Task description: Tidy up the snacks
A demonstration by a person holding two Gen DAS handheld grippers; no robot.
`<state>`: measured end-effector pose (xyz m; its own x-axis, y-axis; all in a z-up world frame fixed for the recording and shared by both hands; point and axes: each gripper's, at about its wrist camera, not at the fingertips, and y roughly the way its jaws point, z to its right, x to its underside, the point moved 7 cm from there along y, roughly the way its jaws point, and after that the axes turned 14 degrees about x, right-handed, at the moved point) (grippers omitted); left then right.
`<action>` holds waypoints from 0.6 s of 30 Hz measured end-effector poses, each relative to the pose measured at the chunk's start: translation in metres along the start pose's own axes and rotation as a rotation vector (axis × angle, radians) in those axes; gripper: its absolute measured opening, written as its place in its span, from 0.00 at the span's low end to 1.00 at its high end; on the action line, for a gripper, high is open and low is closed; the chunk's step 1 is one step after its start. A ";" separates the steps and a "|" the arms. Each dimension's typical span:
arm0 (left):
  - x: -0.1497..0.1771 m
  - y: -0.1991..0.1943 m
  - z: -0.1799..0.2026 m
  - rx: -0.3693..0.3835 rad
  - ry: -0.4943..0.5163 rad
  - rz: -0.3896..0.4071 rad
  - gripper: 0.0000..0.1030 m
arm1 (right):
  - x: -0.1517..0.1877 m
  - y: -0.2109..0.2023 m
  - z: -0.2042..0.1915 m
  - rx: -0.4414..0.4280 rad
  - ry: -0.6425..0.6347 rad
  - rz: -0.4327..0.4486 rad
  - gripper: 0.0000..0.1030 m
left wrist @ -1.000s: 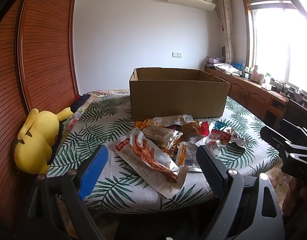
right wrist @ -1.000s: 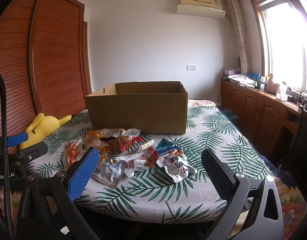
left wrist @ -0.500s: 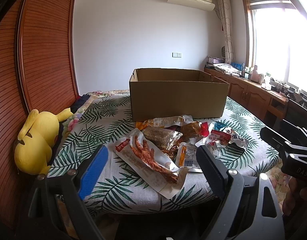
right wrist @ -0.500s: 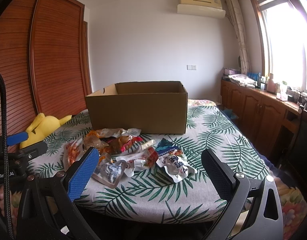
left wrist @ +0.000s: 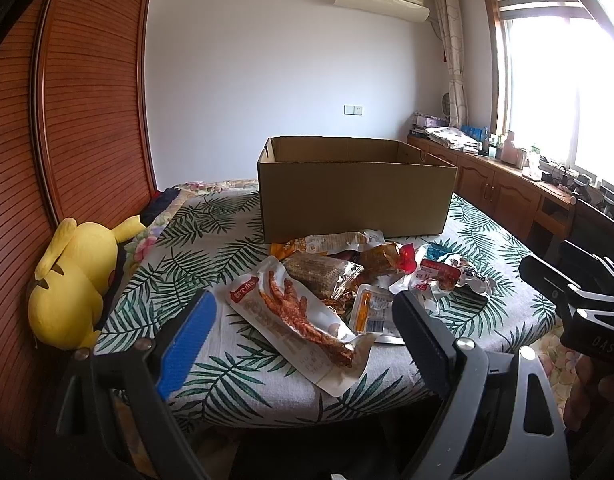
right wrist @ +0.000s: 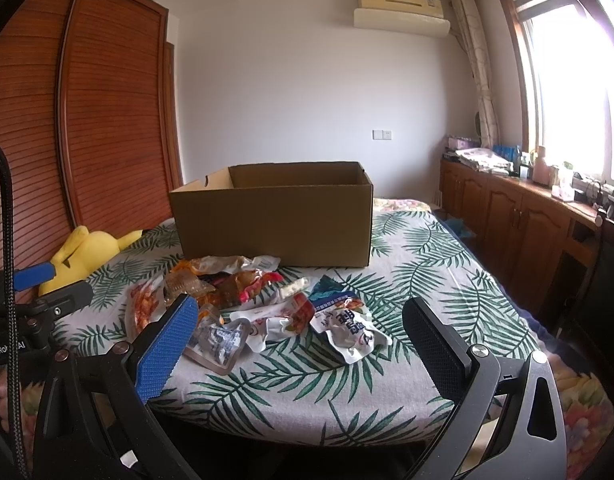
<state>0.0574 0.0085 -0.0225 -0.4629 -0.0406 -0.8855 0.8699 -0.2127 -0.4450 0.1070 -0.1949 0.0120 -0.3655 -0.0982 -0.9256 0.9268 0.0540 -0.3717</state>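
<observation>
An open brown cardboard box [left wrist: 355, 196] stands on a leaf-print bedspread [left wrist: 211, 248]; it also shows in the right wrist view [right wrist: 273, 220]. A pile of snack packets lies in front of it: a chicken-feet packet [left wrist: 303, 320], a wafer pack [left wrist: 319, 272], a white packet with blue print [right wrist: 345, 326] and a clear pouch [right wrist: 219, 340]. My left gripper [left wrist: 303, 332] is open and empty, held short of the bed's near edge. My right gripper [right wrist: 299, 340] is open and empty, also short of the edge.
A yellow plush toy [left wrist: 73, 284] lies at the bed's left edge beside a wooden slatted wardrobe [left wrist: 79, 120]. Wooden cabinets [right wrist: 515, 216] with clutter run along the right wall under a window. The other gripper shows at the frame edge [left wrist: 579, 304].
</observation>
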 end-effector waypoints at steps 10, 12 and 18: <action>0.006 0.008 0.001 0.013 -0.016 -0.029 0.88 | 0.006 0.004 0.001 0.007 -0.006 -0.013 1.00; 0.009 0.010 -0.001 0.015 -0.022 -0.040 0.88 | 0.009 0.006 0.001 0.008 -0.009 -0.020 1.00; 0.018 0.026 -0.006 0.012 -0.024 -0.085 0.88 | 0.019 0.018 -0.001 0.009 -0.037 -0.045 1.00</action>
<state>0.0727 0.0077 -0.0509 -0.5393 -0.0449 -0.8409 0.8251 -0.2279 -0.5170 0.1167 -0.1949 -0.0118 -0.4033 -0.1373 -0.9047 0.9104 0.0401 -0.4119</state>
